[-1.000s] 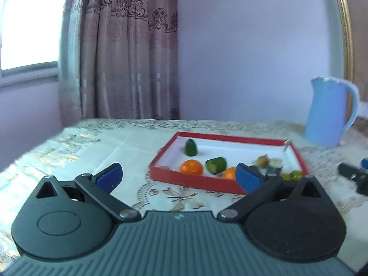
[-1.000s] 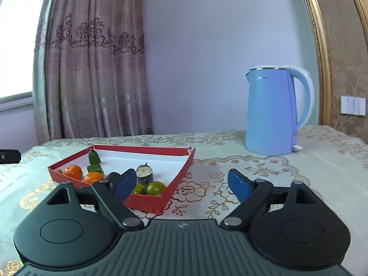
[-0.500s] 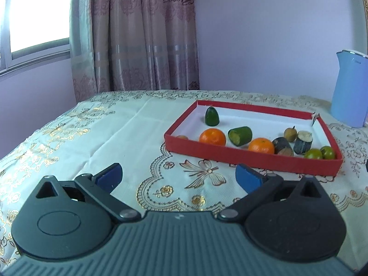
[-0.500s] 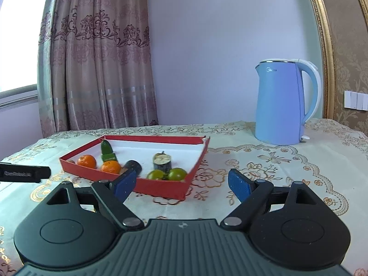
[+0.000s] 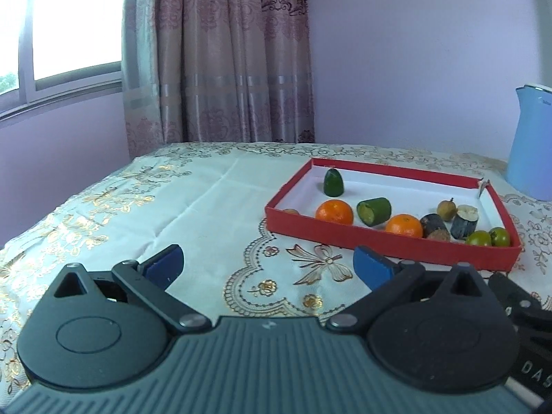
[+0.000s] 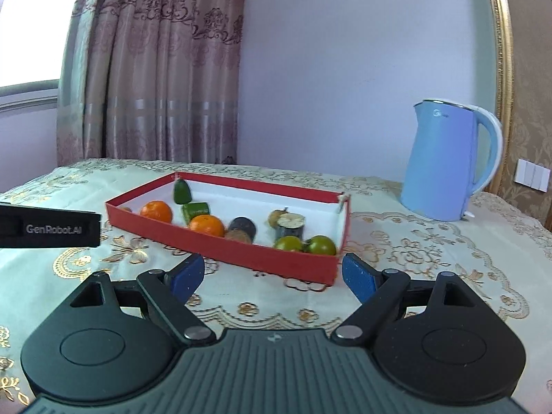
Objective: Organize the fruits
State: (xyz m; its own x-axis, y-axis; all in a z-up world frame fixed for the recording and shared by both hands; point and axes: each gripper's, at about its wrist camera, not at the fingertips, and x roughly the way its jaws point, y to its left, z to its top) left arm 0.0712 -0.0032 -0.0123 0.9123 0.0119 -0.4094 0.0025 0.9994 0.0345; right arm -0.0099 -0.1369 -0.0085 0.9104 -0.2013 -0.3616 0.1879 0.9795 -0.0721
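A shallow red tray [image 5: 390,241] [image 6: 241,245] with a white floor sits on the embroidered tablecloth. Inside lie two oranges [image 5: 334,211] [image 6: 207,225], cut green pieces [image 5: 374,211] [image 6: 181,191], dark purple pieces [image 5: 465,220] [image 6: 290,225], a small brown fruit [image 5: 446,207] and two small green fruits [image 5: 488,238] [image 6: 305,244]. My left gripper [image 5: 267,267] hovers open in front of the tray's left end, nothing between its blue pads. My right gripper [image 6: 272,276] is open too, empty, just before the tray's near right corner.
A light blue electric kettle [image 6: 445,162] [image 5: 531,145] stands right of the tray near the wall. The left gripper's black body [image 6: 48,229] juts in from the left of the right wrist view. Curtains and a window are behind. Bare tablecloth [image 5: 165,207] spreads left of the tray.
Both views have drawn back, so the tray now lies wholly beyond the fingertips. The right gripper slid sideways, and the other gripper's body now shows larger at its left edge. Both stayed open.
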